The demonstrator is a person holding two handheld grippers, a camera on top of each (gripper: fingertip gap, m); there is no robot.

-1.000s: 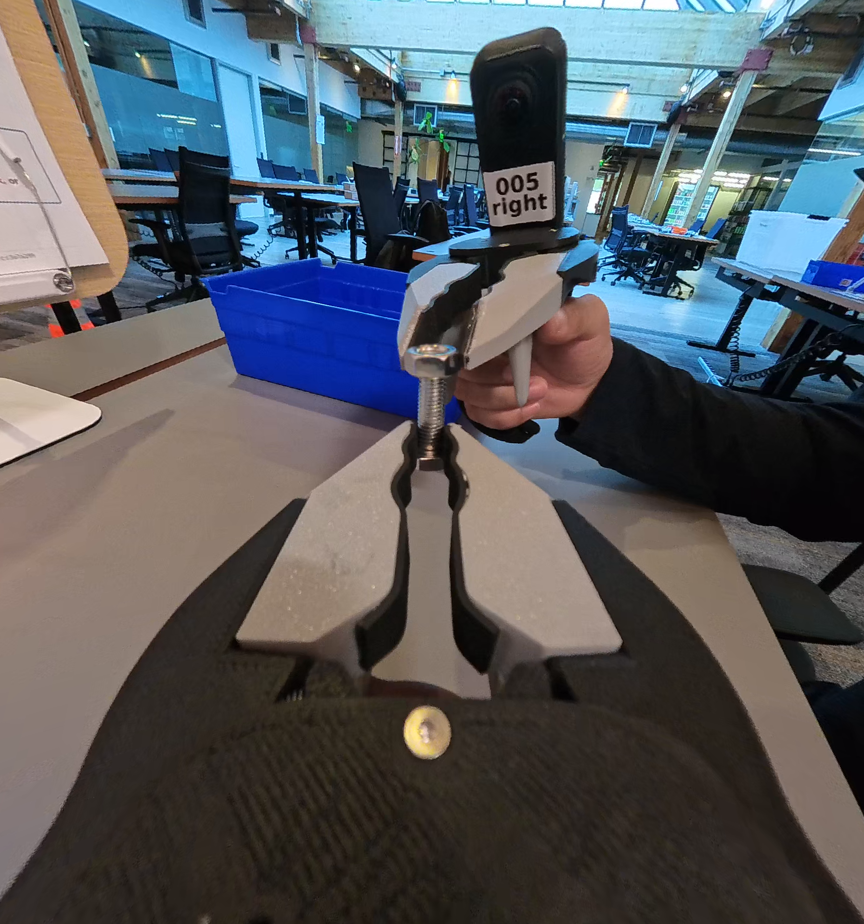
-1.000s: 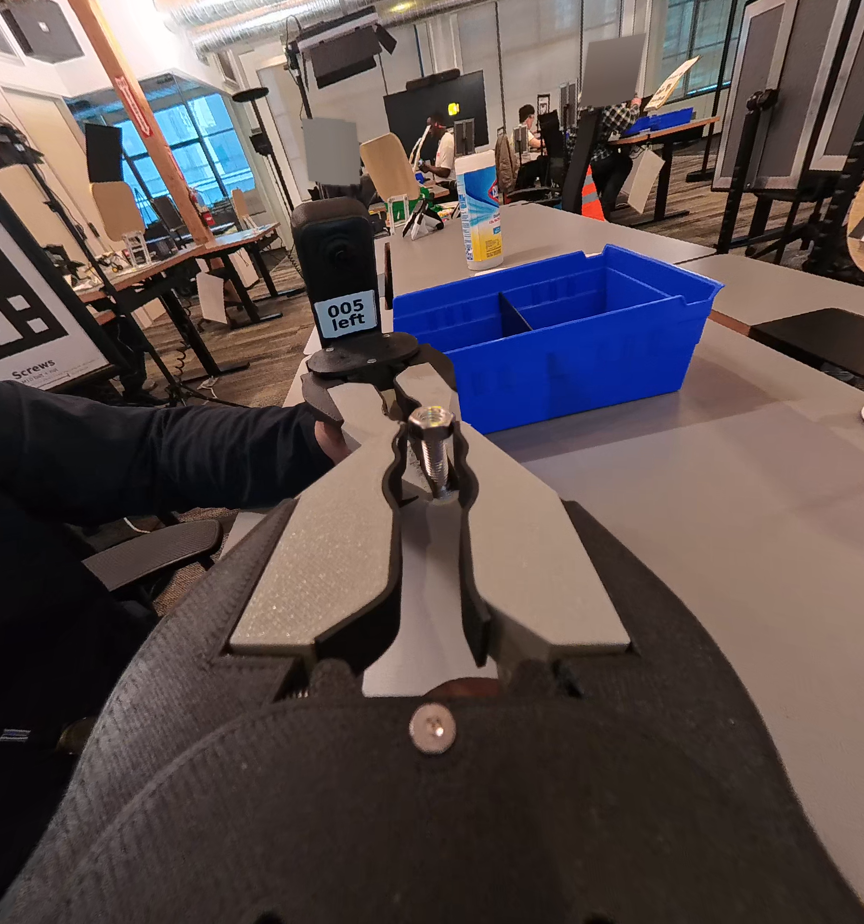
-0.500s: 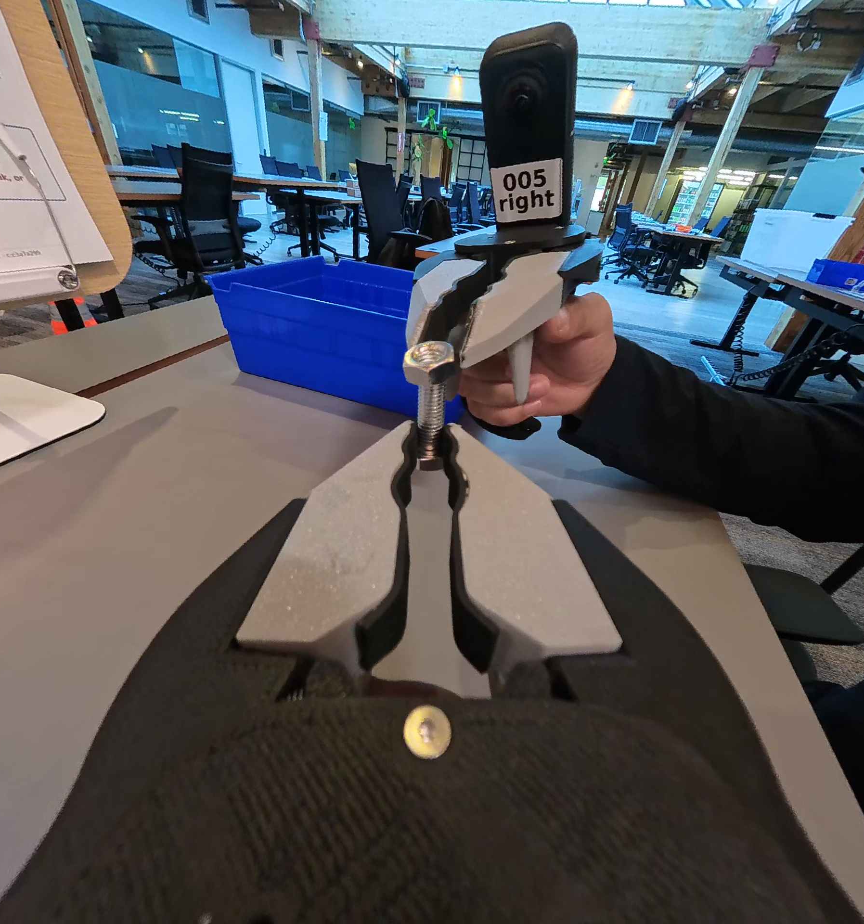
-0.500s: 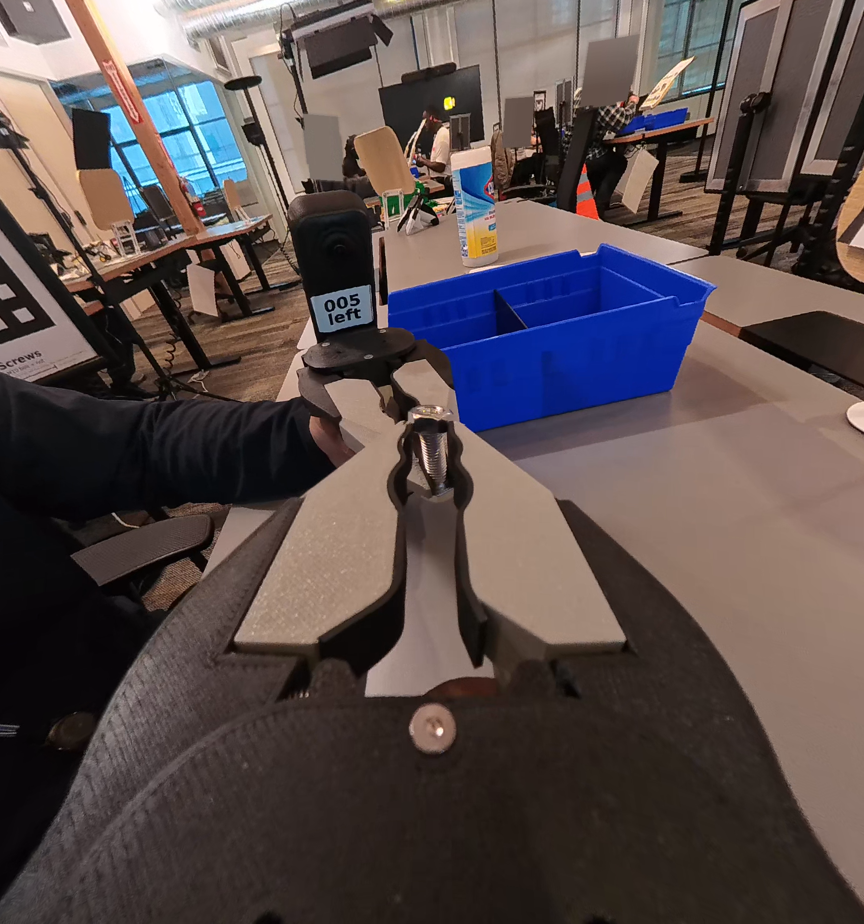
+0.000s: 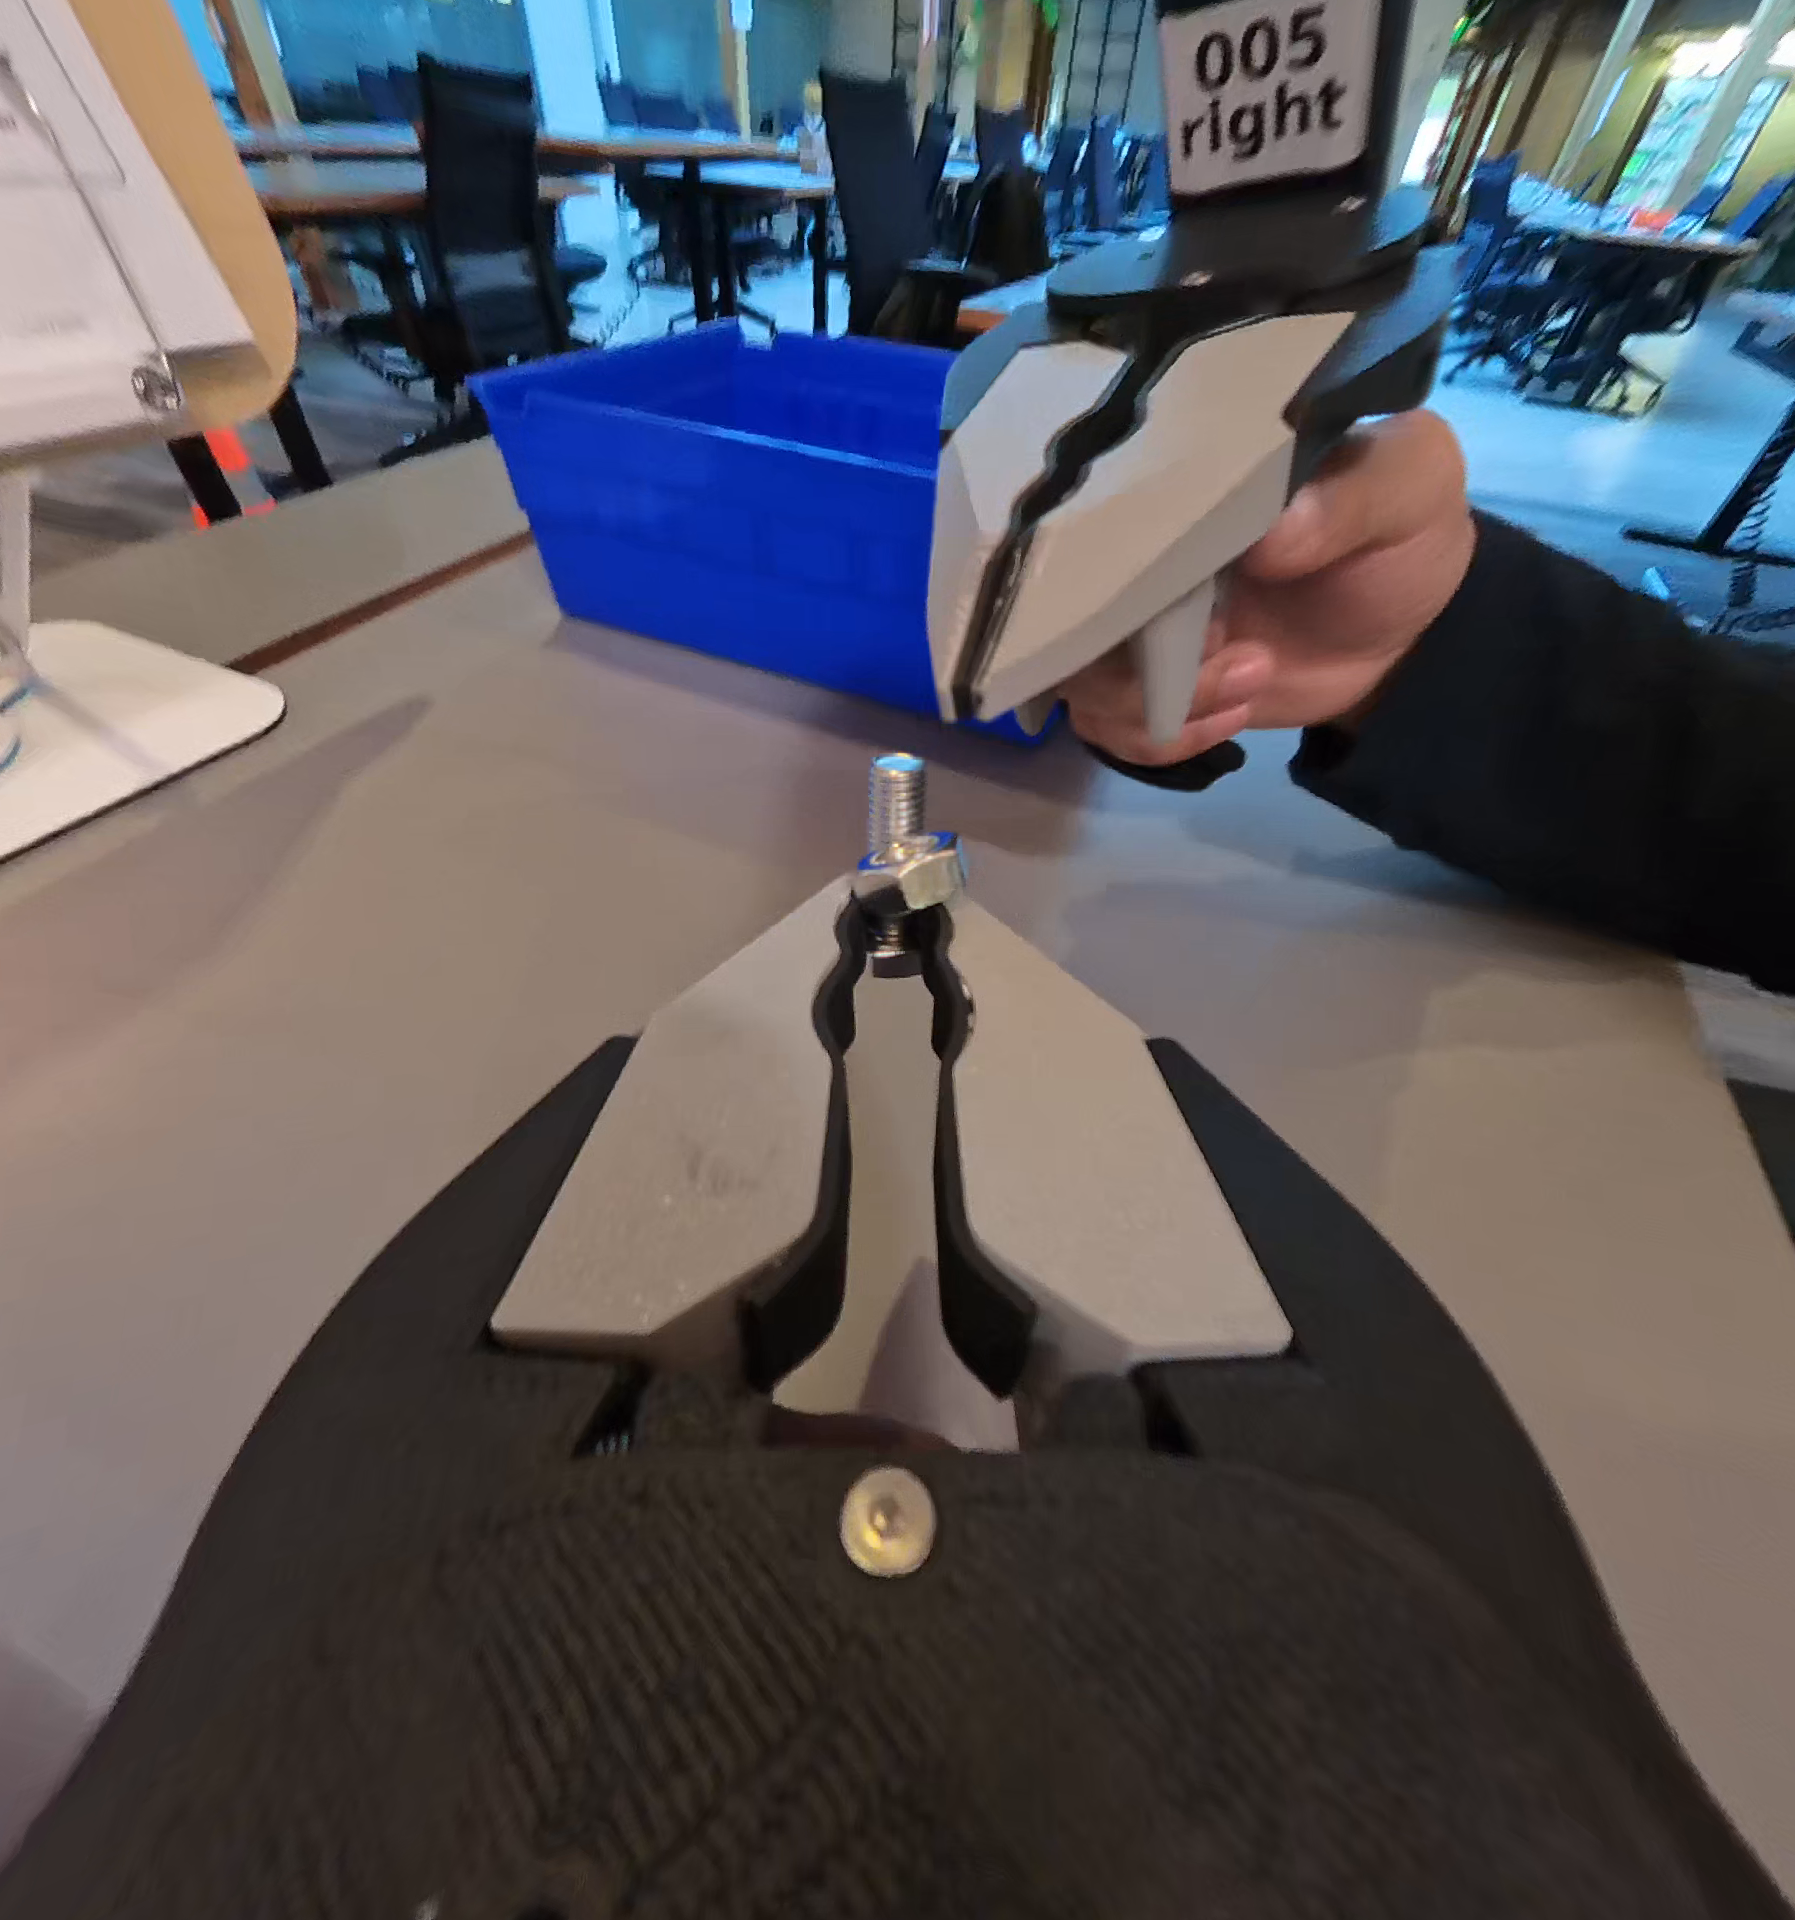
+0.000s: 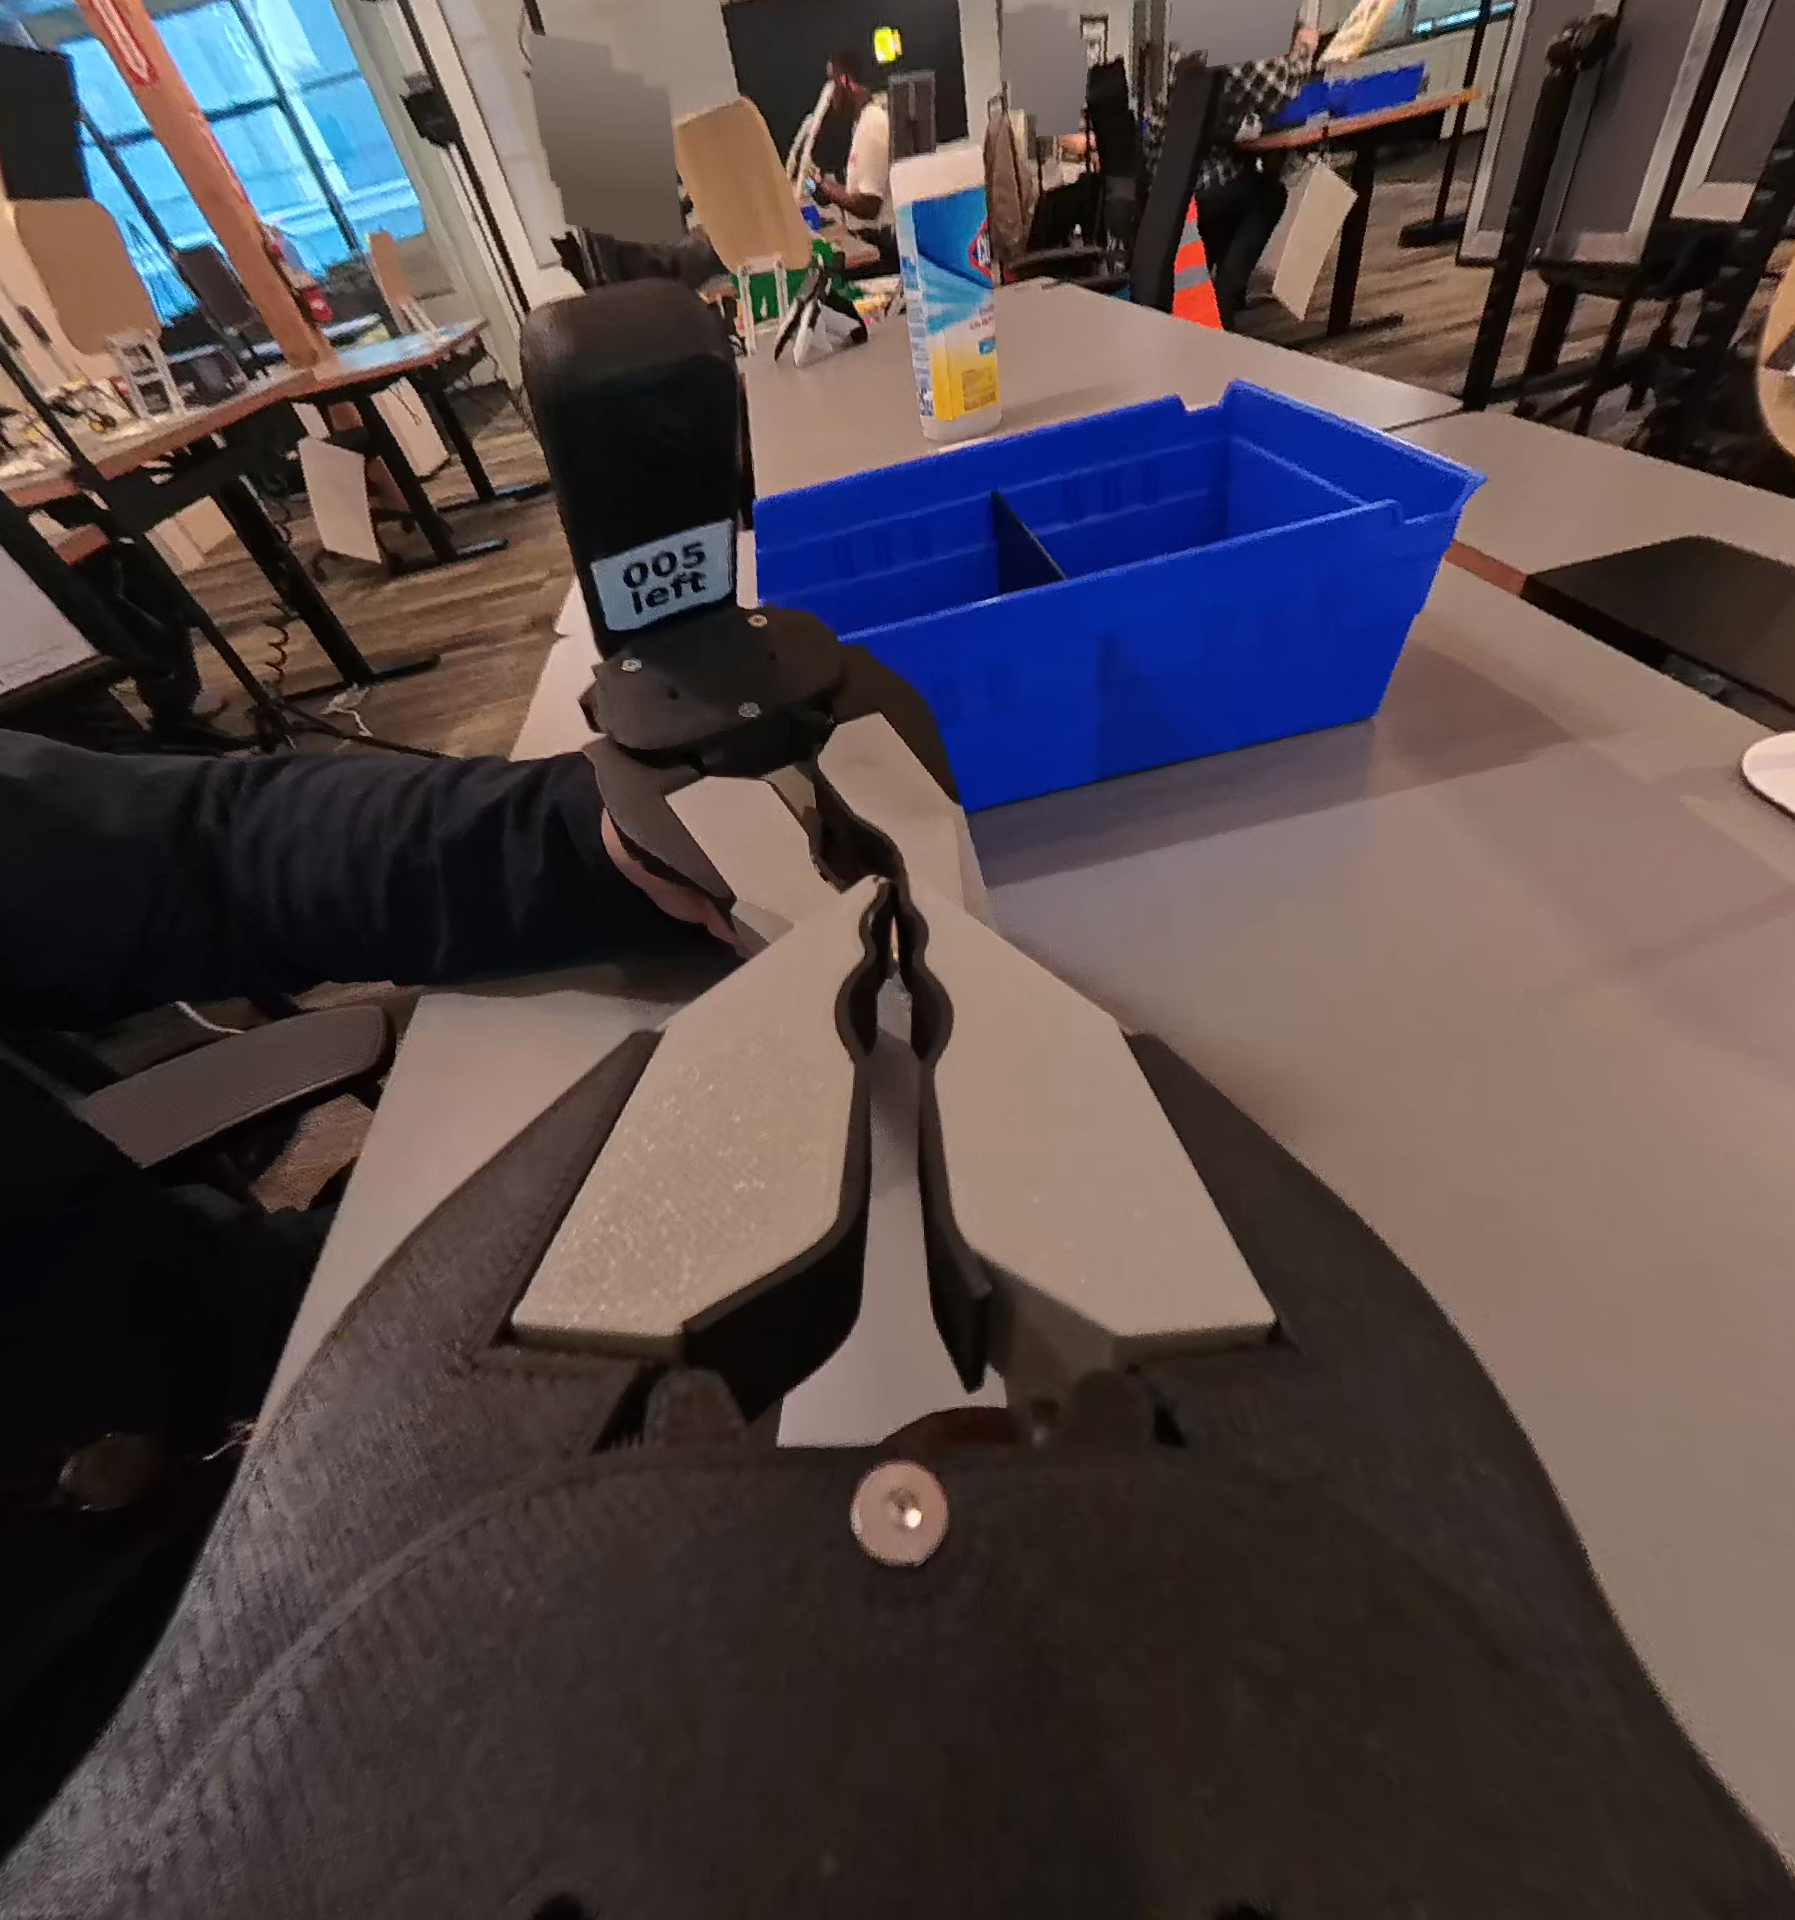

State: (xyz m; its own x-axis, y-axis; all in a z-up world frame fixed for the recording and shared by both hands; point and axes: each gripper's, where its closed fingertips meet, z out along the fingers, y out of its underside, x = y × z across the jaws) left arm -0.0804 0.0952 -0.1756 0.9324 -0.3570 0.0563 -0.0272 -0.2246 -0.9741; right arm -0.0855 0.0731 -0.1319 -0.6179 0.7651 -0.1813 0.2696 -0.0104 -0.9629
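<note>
My left gripper (image 5: 898,935) is shut on the lower end of a silver bolt (image 5: 898,805), which stands upright above the grey table (image 5: 353,935). A silver hex nut (image 5: 914,878) sits tilted low on the thread, right on top of my left fingertips. My right gripper (image 5: 960,696) hangs above and to the right of the bolt, jaws shut with nothing between them. In the right wrist view my right gripper (image 6: 888,914) is shut and bare, and the left gripper (image 6: 851,831) is just beyond it. The bolt is hidden there.
A blue divided bin (image 6: 1132,644) stands on the table behind the grippers; it also shows in the left wrist view (image 5: 747,499). A white stand base (image 5: 93,748) with a sign is at the left. A wipes canister (image 6: 950,291) stands behind the bin. My right fingertips sit around 4 cm from my left ones.
The nut was at the top of the bolt between my right pads; it now sits down at my left fingertips. My right pads came together on air and moved up and away.
</note>
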